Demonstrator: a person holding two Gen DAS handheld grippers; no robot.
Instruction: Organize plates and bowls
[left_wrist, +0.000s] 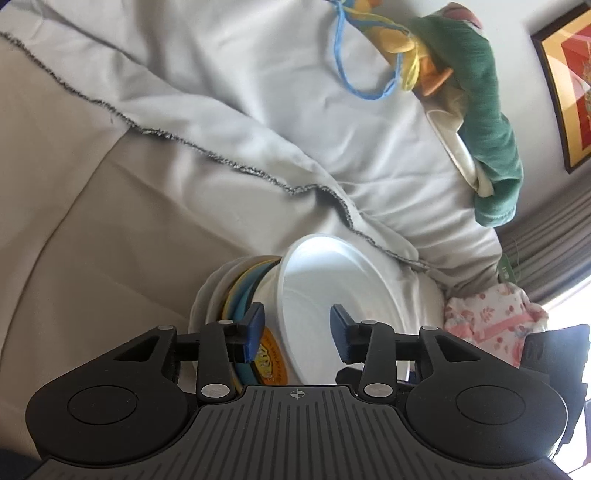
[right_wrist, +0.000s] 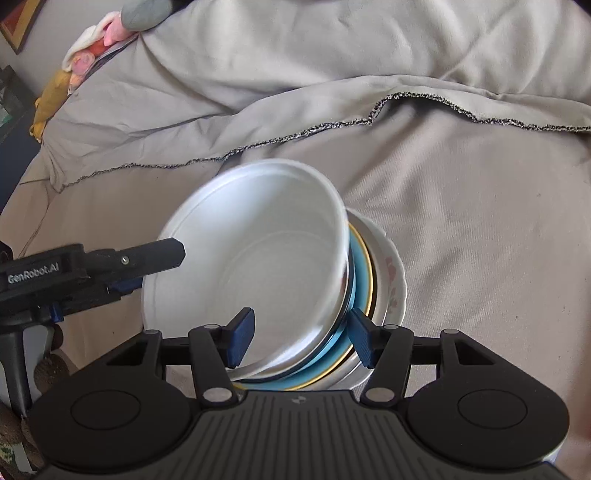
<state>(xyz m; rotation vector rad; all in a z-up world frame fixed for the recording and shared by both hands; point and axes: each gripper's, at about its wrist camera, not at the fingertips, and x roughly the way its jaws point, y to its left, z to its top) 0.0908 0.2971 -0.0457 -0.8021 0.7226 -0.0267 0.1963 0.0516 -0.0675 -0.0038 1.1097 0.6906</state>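
A large white plastic bowl (right_wrist: 255, 266) sits tilted atop a stack of blue, gold-rimmed and floral plates (right_wrist: 384, 280) mid-bed (right_wrist: 461, 221). Stacking looks largely done; levelling the bowl remains. The left claw (left_wrist: 297, 332) straddles its rim and the right claw (right_wrist: 301, 338) brackets bowl and plate edges, both spread.

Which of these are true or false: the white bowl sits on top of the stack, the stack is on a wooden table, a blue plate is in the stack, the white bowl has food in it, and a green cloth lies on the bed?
1. The white bowl sits on top of the stack of plates. True.
2. The stack is on a wooden table. False: it rests on a grey bedsheet.
3. A blue plate is in the stack. True.
4. The white bowl has food in it. False: it is empty.
5. A green cloth lies on the bed. True.
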